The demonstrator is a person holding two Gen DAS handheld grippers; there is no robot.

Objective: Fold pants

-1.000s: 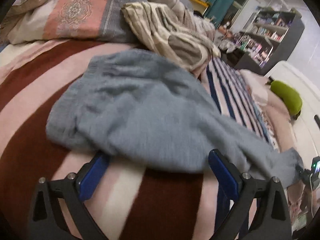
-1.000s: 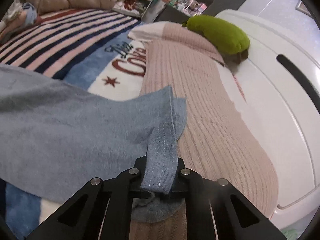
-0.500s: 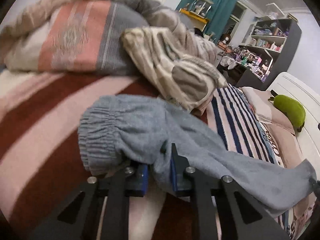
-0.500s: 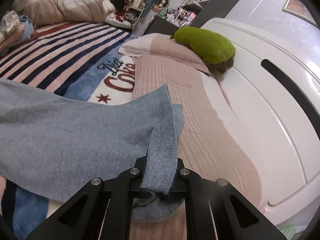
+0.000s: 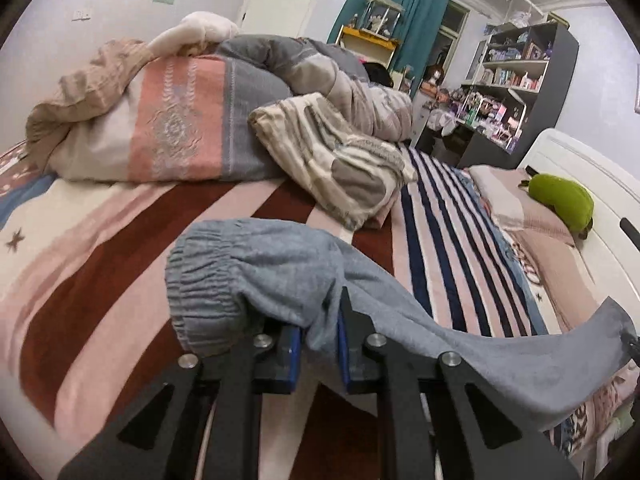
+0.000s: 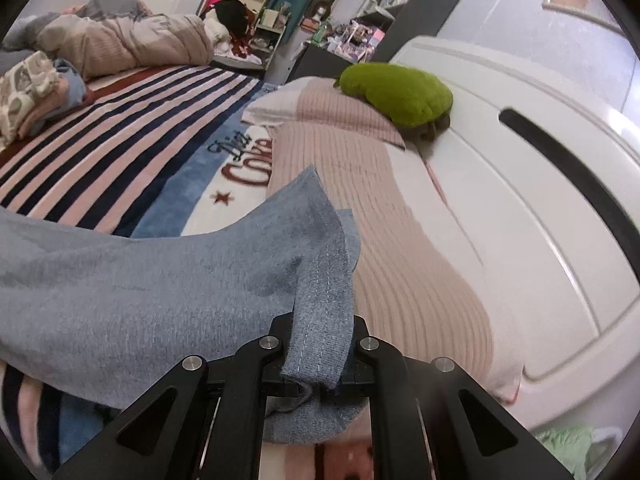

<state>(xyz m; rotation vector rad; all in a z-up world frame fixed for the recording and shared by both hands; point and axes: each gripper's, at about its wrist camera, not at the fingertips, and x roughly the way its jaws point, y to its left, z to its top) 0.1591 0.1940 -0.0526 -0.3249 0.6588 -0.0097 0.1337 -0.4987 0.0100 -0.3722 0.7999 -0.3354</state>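
Two grippers: both clamped on one garment, one at each end.
Bed cover [image 5: 132,240]: striped, fills the lower left of the left view.
Pants [image 5: 280,276]: grey-blue, lifted above the cover at frame centre, stretched toward the right edge.
Left gripper [image 5: 318,344]: pinched on cloth just beside the gathered waistband.
Right gripper [image 6: 318,360]: closed on the stitched leg hem, lower centre.
Green cushion [image 6: 396,94]: upper right, against the white headboard [image 6: 520,184].

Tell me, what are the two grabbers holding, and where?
Both hold the grey pants: left gripper pinches near the elastic waistband, right gripper pinches a stitched leg hem.
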